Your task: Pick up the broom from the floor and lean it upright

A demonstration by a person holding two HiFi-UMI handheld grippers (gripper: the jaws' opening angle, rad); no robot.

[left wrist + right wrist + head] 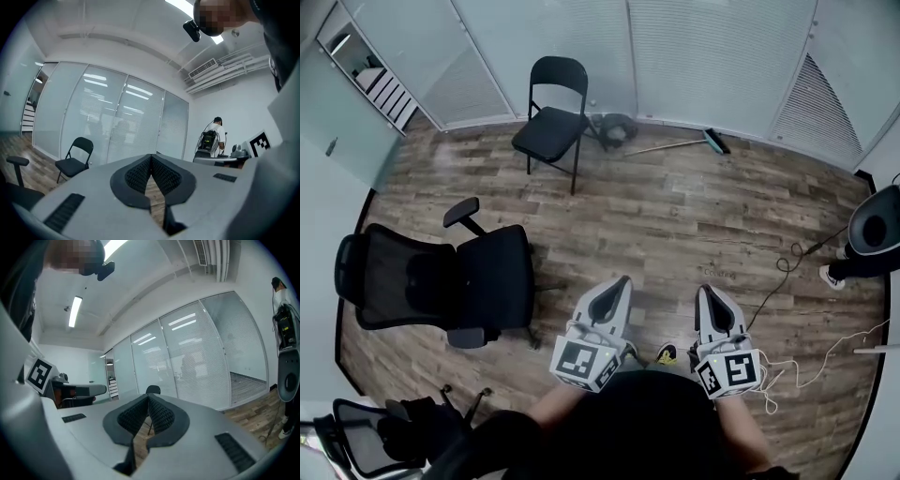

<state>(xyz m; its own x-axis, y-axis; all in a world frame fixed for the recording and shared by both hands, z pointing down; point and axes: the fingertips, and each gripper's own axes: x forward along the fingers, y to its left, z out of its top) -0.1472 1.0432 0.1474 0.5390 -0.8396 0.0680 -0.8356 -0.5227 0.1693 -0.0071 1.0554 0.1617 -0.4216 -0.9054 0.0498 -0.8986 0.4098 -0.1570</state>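
The broom [680, 144] lies flat on the wood floor at the far wall, its dark head to the right and its thin handle running left toward a grey dustpan [616, 129]. Both grippers are held level close to my body, far from the broom. My left gripper [622, 282] is shut with its tips touching and nothing between them; its tips [151, 158] meet in its own view. The right gripper [709, 292] is likewise shut and empty, with its tips [148, 398] together. The broom shows in neither gripper view.
A black folding chair [553, 117] stands at the far wall left of the broom. A black office chair [441, 281] sits at the left, another chair [375, 436] at the near left. A cable [787, 272] trails over the floor at the right, beside a person's foot [832, 276].
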